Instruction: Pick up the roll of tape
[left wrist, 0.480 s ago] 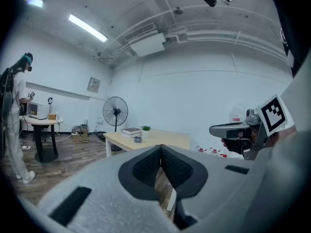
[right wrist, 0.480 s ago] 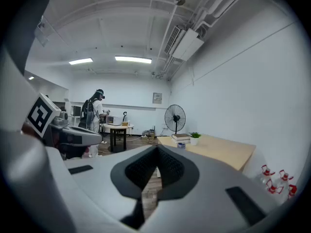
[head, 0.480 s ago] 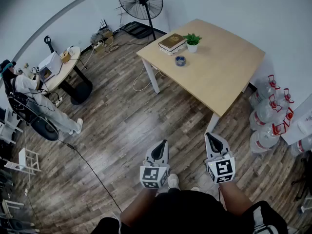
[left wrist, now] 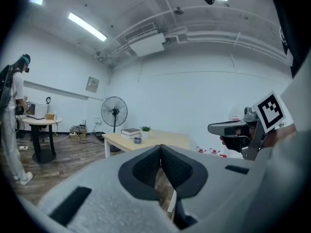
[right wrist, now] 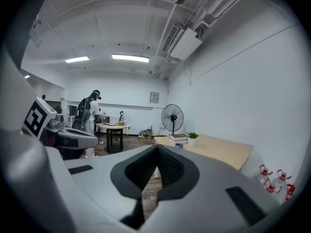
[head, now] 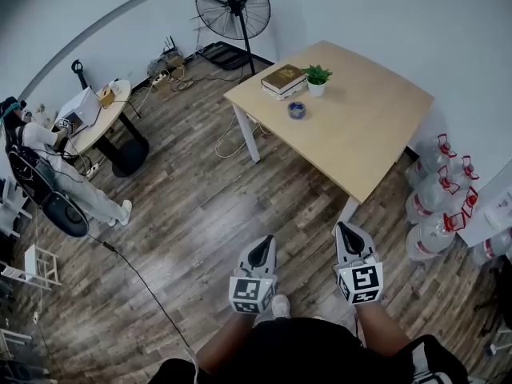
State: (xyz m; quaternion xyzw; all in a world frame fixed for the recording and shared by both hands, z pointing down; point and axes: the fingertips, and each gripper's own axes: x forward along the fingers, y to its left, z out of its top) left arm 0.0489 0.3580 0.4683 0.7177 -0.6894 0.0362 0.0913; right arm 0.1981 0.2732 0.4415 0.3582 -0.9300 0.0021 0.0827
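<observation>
The roll of tape [head: 296, 110] is a small bluish ring lying on the light wooden table [head: 360, 126], near the books and the plant. It also shows far off in the left gripper view as the tape [left wrist: 138, 140] and in the right gripper view as the tape [right wrist: 178, 145]. My left gripper [head: 262, 242] and right gripper [head: 344, 229] are held side by side over the wooden floor, well short of the table. Both point roughly level toward it. The left gripper [left wrist: 161, 147] has its pads pressed together with nothing between them, and so does the right gripper [right wrist: 157, 148].
A stack of books [head: 284, 80] and a potted plant [head: 318, 77] stand by the tape. A standing fan [head: 233, 6] is behind the table, water bottles [head: 436, 194] to its right. A person [head: 36, 158] stands at a round table [head: 96, 114] far left. A cable [head: 144, 282] crosses the floor.
The head view has shifted slightly, so the table and tape sit a little lower in the picture. Both grippers stay shut and side by side.
</observation>
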